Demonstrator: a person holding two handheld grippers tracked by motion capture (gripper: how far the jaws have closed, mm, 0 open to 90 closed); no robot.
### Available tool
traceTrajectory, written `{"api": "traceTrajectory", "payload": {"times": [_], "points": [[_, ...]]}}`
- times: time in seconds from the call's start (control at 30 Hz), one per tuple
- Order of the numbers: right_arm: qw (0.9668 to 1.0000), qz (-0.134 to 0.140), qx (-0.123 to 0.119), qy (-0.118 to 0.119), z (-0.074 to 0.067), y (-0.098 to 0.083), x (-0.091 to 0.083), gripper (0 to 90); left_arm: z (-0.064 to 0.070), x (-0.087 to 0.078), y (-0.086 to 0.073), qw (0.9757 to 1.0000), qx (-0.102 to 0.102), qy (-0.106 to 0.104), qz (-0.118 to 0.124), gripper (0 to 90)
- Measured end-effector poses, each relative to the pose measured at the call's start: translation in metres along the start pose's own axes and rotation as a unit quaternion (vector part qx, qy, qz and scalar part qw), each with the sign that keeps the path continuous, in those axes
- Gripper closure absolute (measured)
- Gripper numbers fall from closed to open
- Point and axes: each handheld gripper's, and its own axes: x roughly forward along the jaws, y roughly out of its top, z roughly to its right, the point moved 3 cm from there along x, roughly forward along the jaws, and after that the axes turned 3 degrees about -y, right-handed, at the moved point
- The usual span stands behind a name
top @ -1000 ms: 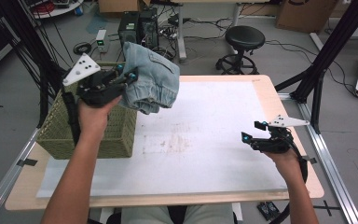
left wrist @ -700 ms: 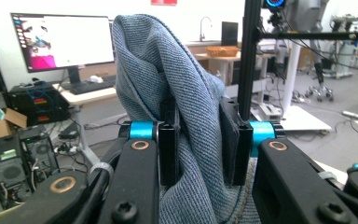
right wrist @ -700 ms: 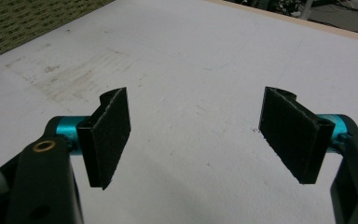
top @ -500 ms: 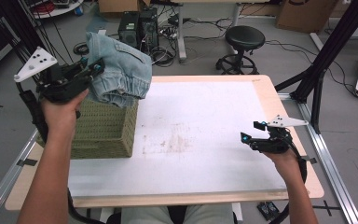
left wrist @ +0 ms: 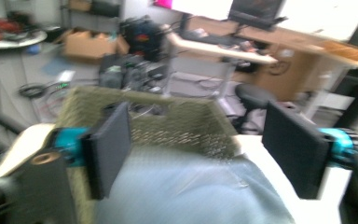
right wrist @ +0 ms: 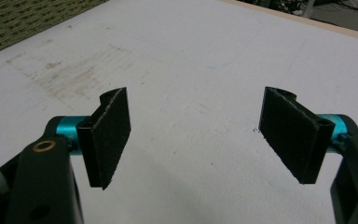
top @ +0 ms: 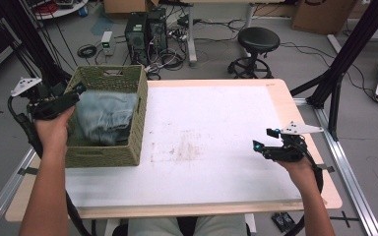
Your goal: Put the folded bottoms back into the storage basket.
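The denim garment (top: pixel 106 117) now lies inside the woven basket (top: pixel 139 129) at the left of the frame, so we judge the drop done. Our left claw (top: pixel 78 91) has just been opening; its jaws stand spread above the cloth, pinching nothing. Our right claw (top: pixel 262 144) waits spread and empty over the white tabletop (top: pixel 216 137) at lower right.

The left gripper (top: pixel 71 98) is held out at the person's left, its jaws just opened wide. The right gripper (top: pixel 265 142) hovers level, jaws apart.
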Motion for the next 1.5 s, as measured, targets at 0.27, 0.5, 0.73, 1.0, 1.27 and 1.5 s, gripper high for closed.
{"api": "traceTrajectory", "payload": {"times": [0.27,0.5,0.73,1.0,1.27,1.5], "points": [[1.0,-0.005,-0.004,0.001,-0.002,-0.001,0.003,25.1,0.009,-0.006,-0.011,0.999,0.036,-0.021,0.016,23.7],[1.0,-0.005,-0.004,0.0,-0.002,-0.001,0.003,25.1,0.039,-0.003,-0.023,0.9954,0.058,-0.073,0.023,21.7],[1.0,-0.005,-0.007,0.0,-0.002,0.0,0.005,25.0,0.083,0.0,-0.036,0.9888,0.083,-0.121,0.025,21.6],[1.0,-0.003,-0.007,-0.001,-0.001,0.0,0.004,25.0,0.122,0.004,-0.051,0.9796,0.096,-0.176,0.017,21.7],[1.0,-0.001,-0.008,-0.002,-0.001,0.0,0.004,25.0,0.157,0.009,-0.069,0.9698,0.111,-0.217,-0.005,21.7],[1.0,0.0,-0.007,-0.006,-0.002,0.001,0.001,25.0,0.179,0.011,-0.086,0.9632,0.118,-0.241,-0.018,21.7]]}}
